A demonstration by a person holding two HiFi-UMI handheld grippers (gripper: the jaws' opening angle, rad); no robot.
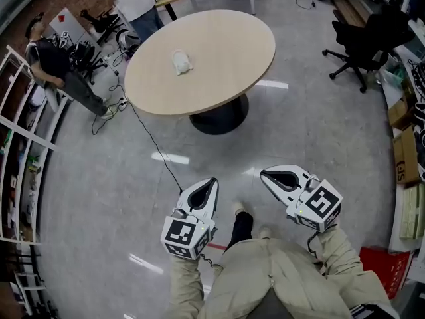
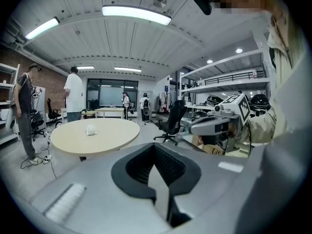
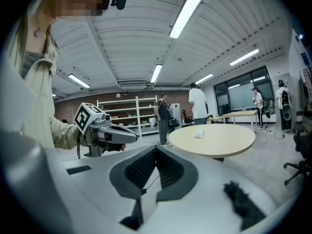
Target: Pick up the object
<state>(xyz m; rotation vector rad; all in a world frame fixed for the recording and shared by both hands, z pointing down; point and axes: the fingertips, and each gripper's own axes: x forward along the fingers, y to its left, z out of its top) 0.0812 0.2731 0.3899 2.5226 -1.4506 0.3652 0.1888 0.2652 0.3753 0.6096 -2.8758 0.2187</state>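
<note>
A small white object [image 1: 180, 62] lies on the round wooden table [image 1: 226, 52], left of its middle. It also shows far ahead in the left gripper view as the white object [image 2: 90, 129] and in the right gripper view as the object [image 3: 199, 134]. Both grippers hang over the floor, well short of the table. My left gripper [image 1: 211, 182] has its jaws together with nothing between them. My right gripper [image 1: 266, 173] is likewise shut and empty. Each gripper view shows its own black pads closed in a V, at the left gripper [image 2: 155, 146] and the right gripper [image 3: 156, 147].
A person [image 1: 56, 68] stands left of the table, another person [image 1: 136, 2] behind it. A black cable [image 1: 156, 151] runs across the floor. A black office chair [image 1: 365, 42] is at the right, white shelves [image 1: 20, 145] at the left, and cardboard boxes [image 1: 405, 151] at the right edge.
</note>
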